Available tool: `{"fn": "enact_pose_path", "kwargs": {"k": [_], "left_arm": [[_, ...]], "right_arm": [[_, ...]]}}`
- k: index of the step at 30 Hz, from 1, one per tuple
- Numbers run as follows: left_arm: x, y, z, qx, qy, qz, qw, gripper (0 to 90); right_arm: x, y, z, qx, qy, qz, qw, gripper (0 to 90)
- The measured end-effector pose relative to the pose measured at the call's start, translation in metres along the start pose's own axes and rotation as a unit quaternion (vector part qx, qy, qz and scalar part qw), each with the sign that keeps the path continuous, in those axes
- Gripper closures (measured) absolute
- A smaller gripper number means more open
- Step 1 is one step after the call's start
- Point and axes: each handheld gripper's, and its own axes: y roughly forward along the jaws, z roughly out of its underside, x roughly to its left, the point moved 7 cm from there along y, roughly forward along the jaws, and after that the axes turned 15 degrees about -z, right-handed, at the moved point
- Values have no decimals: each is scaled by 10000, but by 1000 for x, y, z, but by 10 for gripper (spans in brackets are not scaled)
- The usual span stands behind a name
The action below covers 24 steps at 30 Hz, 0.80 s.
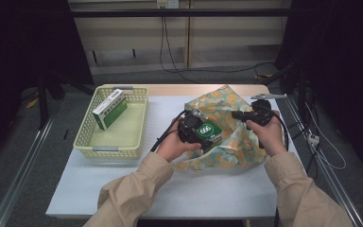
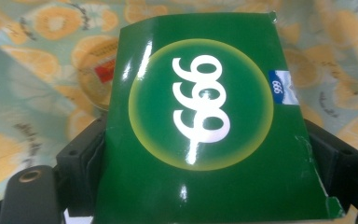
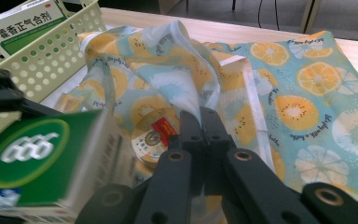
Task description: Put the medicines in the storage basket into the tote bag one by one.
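A green box with a white "999" in a yellow ring (image 1: 206, 129) (image 2: 200, 121) is clamped between the black jaws of my left gripper (image 1: 202, 133) (image 2: 205, 154). It hangs at the mouth of a fabric bag printed with orange slices (image 1: 227, 106) (image 3: 307, 93). The same box (image 3: 32, 158) appears at the left of the right gripper view. My right gripper (image 1: 237, 115) (image 3: 200, 122) is shut on the bag's rim and holds the opening up. Inside the bag lies a round tin with a red label (image 3: 153, 134) (image 2: 103, 74).
A pale yellow perforated basket (image 1: 137, 118) (image 3: 56, 56) stands at the left of the white table (image 1: 123, 184). In it lies a green and white medicine box (image 1: 109, 109) (image 3: 21, 23). Cables trail along the table's right edge (image 1: 312, 137).
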Motion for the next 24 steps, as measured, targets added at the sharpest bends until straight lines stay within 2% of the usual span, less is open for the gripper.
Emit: {"fn": "enact_pose_path", "kwargs": {"k": [3,5,8,10,12,13,15,24], "left_arm": [[-2,11,1,54,18,-29,10000,165],[-1,16,1,-11,6,-43,10000,165],[2,22,-4,-74,-102,-58,9999,165],[4,25,-7,-91,-131,-148,9998,165],[7,29,-10,-51,-59,-401,9992,165],[8,31,-11,-89,-47,-357,9993,164],[9,35,-14,-126,-5,-411,9991,164],[25,50,-25,-206,-157,-703,9972,163]], "right_arm": [[1,0,0,-7,-17,-26,10000,900],[2,-1,-1,-11,-15,-40,10000,900],[2,-2,-1,-12,4,-43,10000,900],[2,-3,-1,-37,-10,-52,10000,900],[2,-3,-2,-52,-17,-56,10000,900],[2,-3,-2,-49,-14,-60,10000,900],[2,-3,-2,-45,-15,-75,10000,900],[5,0,-1,-18,-18,-132,9999,900]]}}
